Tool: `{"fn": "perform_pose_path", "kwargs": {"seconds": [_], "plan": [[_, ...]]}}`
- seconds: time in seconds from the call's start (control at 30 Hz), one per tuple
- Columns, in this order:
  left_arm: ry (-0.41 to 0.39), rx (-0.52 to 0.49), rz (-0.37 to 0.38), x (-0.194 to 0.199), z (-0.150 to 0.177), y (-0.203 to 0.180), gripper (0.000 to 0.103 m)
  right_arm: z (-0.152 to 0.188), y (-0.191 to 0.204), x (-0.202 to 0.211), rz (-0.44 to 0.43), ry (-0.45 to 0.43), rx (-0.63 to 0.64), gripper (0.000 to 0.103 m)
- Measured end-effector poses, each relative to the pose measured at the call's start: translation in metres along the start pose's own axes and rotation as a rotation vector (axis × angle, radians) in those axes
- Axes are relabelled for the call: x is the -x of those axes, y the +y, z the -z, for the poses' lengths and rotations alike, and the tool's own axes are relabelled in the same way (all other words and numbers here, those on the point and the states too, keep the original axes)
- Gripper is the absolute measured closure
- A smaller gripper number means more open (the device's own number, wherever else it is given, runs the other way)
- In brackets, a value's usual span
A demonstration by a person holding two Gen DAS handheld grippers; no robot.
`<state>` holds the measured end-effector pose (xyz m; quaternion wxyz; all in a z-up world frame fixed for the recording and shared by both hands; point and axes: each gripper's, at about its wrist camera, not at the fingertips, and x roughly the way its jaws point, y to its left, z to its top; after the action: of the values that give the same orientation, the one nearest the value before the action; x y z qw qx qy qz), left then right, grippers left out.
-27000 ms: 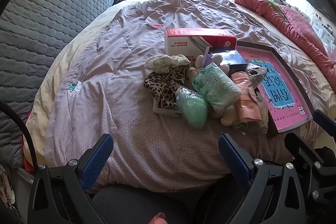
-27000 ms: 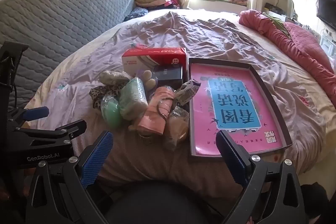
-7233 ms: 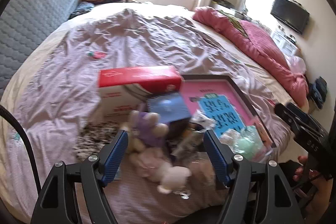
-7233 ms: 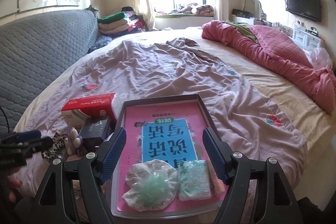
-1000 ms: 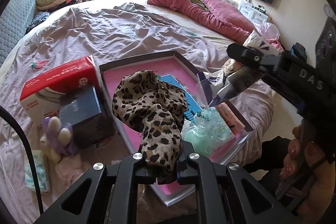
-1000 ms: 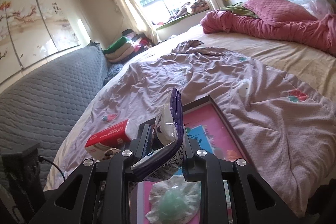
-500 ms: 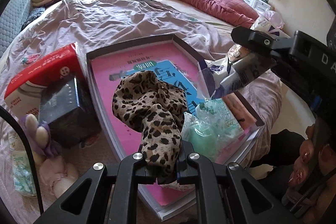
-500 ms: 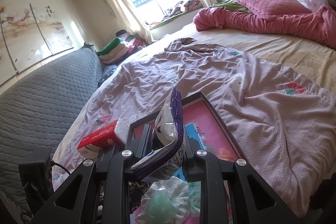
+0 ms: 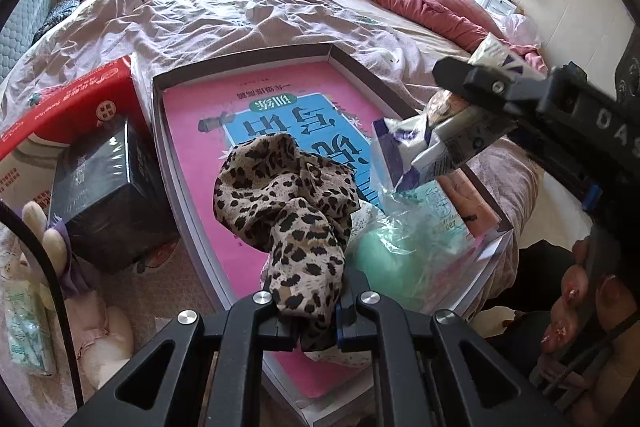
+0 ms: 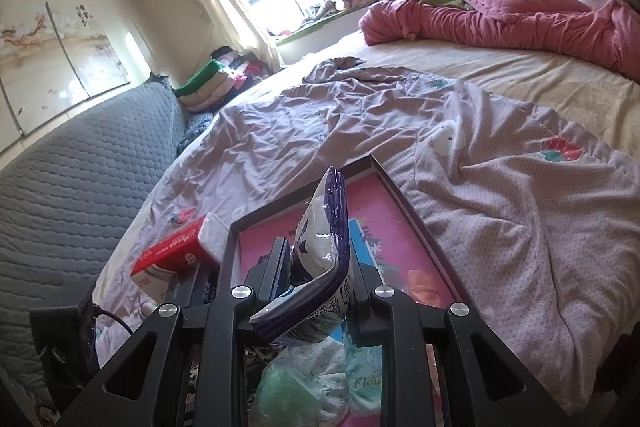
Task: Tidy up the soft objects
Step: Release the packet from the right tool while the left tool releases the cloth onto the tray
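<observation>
My left gripper (image 9: 308,307) is shut on a leopard-print cloth (image 9: 280,203) and holds it over the near end of the pink-lined tray (image 9: 240,75). My right gripper (image 10: 320,291) is shut on a purple-and-white plastic packet (image 10: 324,251), also over the tray (image 10: 404,199); it shows in the left wrist view (image 9: 452,131) at the right. In the tray's near end lie a green item in a clear bag (image 9: 396,247), a tissue pack (image 9: 436,203) and a peach-coloured item (image 9: 464,195).
Left of the tray on the purple quilt (image 9: 224,3) stand a red-and-white box (image 9: 68,107) and a black box (image 9: 100,187). A plush toy (image 9: 44,235) and a small packet (image 9: 24,327) lie nearer. A red duvet (image 10: 500,19) lies at the far right.
Both grippers have moved forward a little over the tray, each still holding its item. The leopard cloth now hangs over the tray's near end.
</observation>
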<state>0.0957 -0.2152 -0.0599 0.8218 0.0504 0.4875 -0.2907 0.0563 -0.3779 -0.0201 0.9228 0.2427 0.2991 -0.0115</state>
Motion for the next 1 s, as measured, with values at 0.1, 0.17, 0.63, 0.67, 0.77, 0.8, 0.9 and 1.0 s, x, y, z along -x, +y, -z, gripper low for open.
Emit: {"fn": "perform_pose_path", "kwargs": {"seconds": [0.1,0.17,0.63,0.67,0.77,0.8,0.9,1.0], "plan": [[0.009,0.004,0.007,-0.004,-0.002,0.002,0.091,0.002,-0.002,-0.007,0.009,0.016,-0.004,0.077],[0.013,0.008,0.013,-0.006,-0.002,0.005,0.091,0.003,-0.003,-0.011,0.018,0.019,-0.002,0.077],[0.020,0.065,0.044,-0.014,-0.002,0.019,0.091,0.023,-0.006,-0.046,0.092,0.044,0.014,0.076],[0.019,0.069,0.049,-0.014,-0.003,0.020,0.091,0.024,-0.006,-0.047,0.095,0.045,0.014,0.076],[0.019,0.065,0.052,-0.016,-0.003,0.020,0.091,0.024,-0.007,-0.047,0.102,0.044,0.017,0.075],[0.021,0.064,0.052,-0.016,-0.003,0.020,0.091,0.024,-0.007,-0.048,0.101,0.047,0.014,0.075],[0.022,0.065,0.055,-0.017,-0.004,0.020,0.091,0.025,-0.008,-0.045,0.097,0.046,0.004,0.074],[0.024,0.064,0.058,-0.016,-0.004,0.020,0.091,0.025,-0.007,-0.042,0.107,0.049,0.013,0.073]]}}
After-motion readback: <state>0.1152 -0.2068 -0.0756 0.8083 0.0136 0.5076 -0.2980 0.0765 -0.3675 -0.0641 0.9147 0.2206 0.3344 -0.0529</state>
